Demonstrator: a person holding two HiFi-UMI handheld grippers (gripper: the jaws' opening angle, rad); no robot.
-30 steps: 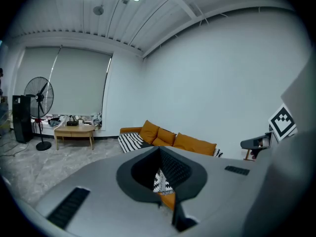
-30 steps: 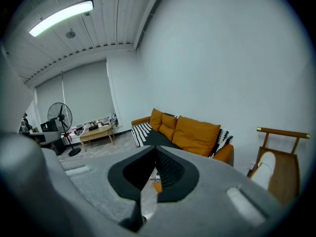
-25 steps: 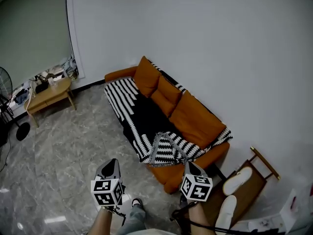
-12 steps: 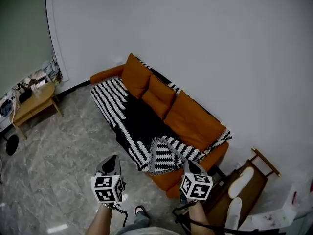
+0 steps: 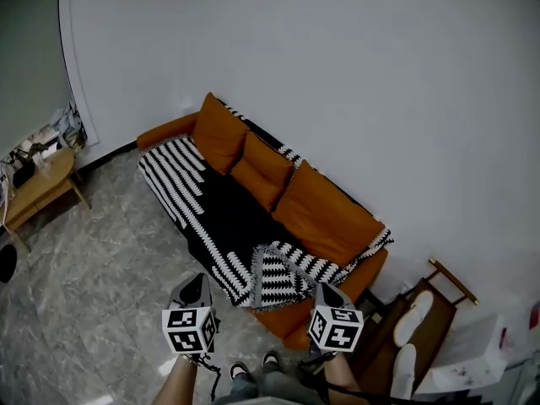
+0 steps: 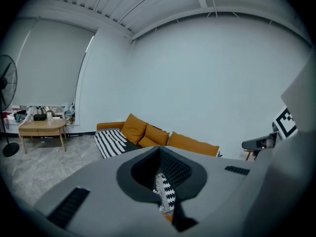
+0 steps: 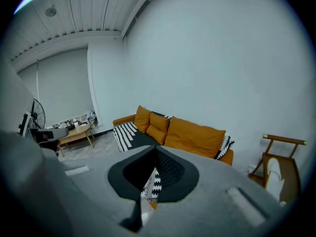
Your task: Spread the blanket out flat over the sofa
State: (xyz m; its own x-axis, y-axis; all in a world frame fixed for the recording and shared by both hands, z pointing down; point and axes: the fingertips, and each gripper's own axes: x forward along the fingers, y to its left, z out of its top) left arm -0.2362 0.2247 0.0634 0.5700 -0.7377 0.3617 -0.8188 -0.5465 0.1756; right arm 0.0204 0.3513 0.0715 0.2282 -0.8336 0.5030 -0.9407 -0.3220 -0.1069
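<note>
an orange sofa runs diagonally from upper left to lower right along the white wall, with three orange cushions on its back. a black-and-white blanket covers the seat, its lower-right corner folded back. the left gripper and right gripper hover at bottom centre. a wooden table sits at the left edge.

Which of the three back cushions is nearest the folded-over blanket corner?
The widest cushion, at the sofa's right-hand end in the head view; the folded blanket corner lies right before it.
</note>
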